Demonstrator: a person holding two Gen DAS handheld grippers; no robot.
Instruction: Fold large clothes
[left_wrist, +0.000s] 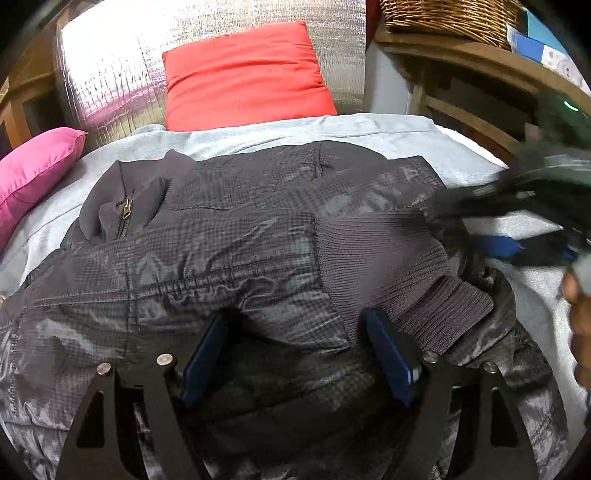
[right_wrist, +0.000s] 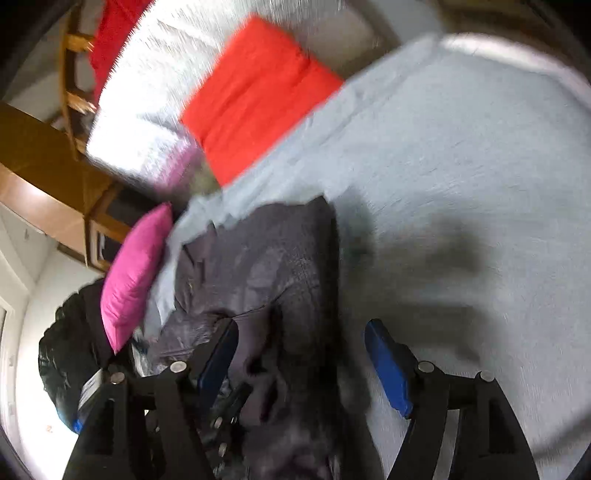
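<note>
On the bed (left_wrist: 369, 129), in front of the red pillow (left_wrist: 247, 74), your dark grey jacket (left_wrist: 229, 236) lies across the light grey cover. Its collar with the brass zipper (left_wrist: 125, 214) points toward the pink pillow (left_wrist: 33, 173), which is on the left side of the red pillow. One sleeve is laid over the body, so its ribbed cuff (left_wrist: 443, 310) rests on top, on the side away from the pink pillow. I judge that this sleeve was brought inward to make the jacket narrower for the next fold.

Your left tongs (left_wrist: 295, 354) stand apart over the near part of the jacket. Fabric is between the blue pads, but they do not press on it. Your right tongs (right_wrist: 299, 362) also stand apart; in the right wrist view, which is blurred, the jacket edge passes between the fingers and nothing is clamped. From the left wrist view the right tongs appear only as a dark blur beside the cuff.

The wicker basket (left_wrist: 450, 18) on the wooden shelf, to the right of the red pillow, takes no part now. The jacket is only partly folded, so I think you will need a new grip on the near hem.
</note>
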